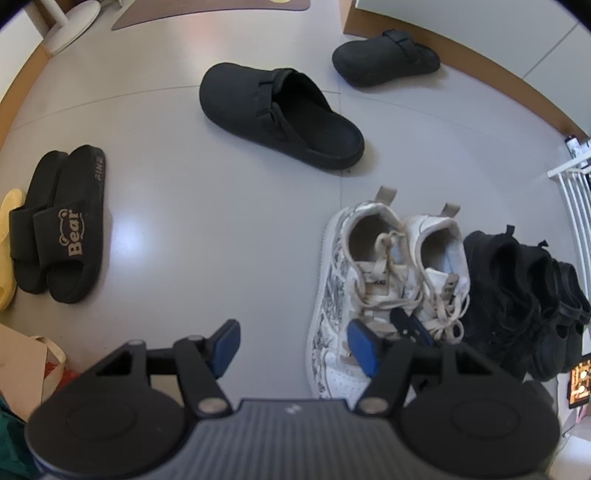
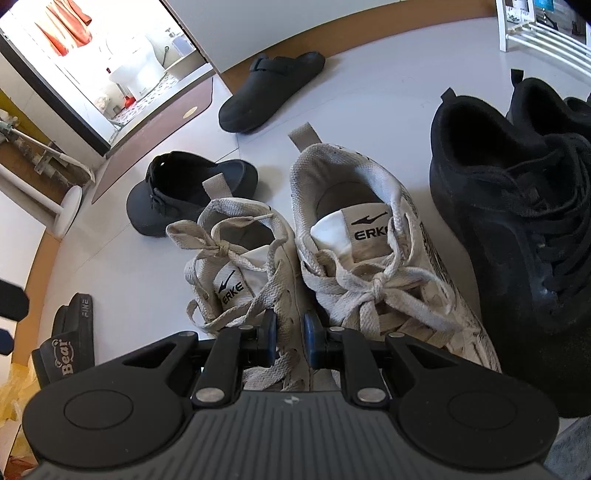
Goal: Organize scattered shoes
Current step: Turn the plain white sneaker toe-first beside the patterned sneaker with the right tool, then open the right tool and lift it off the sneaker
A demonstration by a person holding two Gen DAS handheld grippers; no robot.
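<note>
Two white ERKE sneakers stand side by side on the floor; the left one (image 2: 243, 280) and the right one (image 2: 369, 236). My right gripper (image 2: 289, 338) is nearly shut, its pads pinching the inner side wall of the left white sneaker. It also shows among the white sneakers in the left wrist view (image 1: 406, 325). My left gripper (image 1: 293, 347) is open and empty above the floor, just left of the white sneakers (image 1: 388, 273). A pair of black sneakers (image 1: 524, 295) stands to their right. Two black clogs lie apart: one mid-floor (image 1: 280, 114), one by the wall (image 1: 384, 59).
A pair of black "Bear" slides (image 1: 59, 225) lies at left beside a yellow slipper (image 1: 9, 243). A white rack (image 1: 576, 199) stands at right. A brown mat (image 1: 210, 11) and a white stand base (image 1: 72, 26) are at the back. Bags (image 1: 33, 365) sit near left.
</note>
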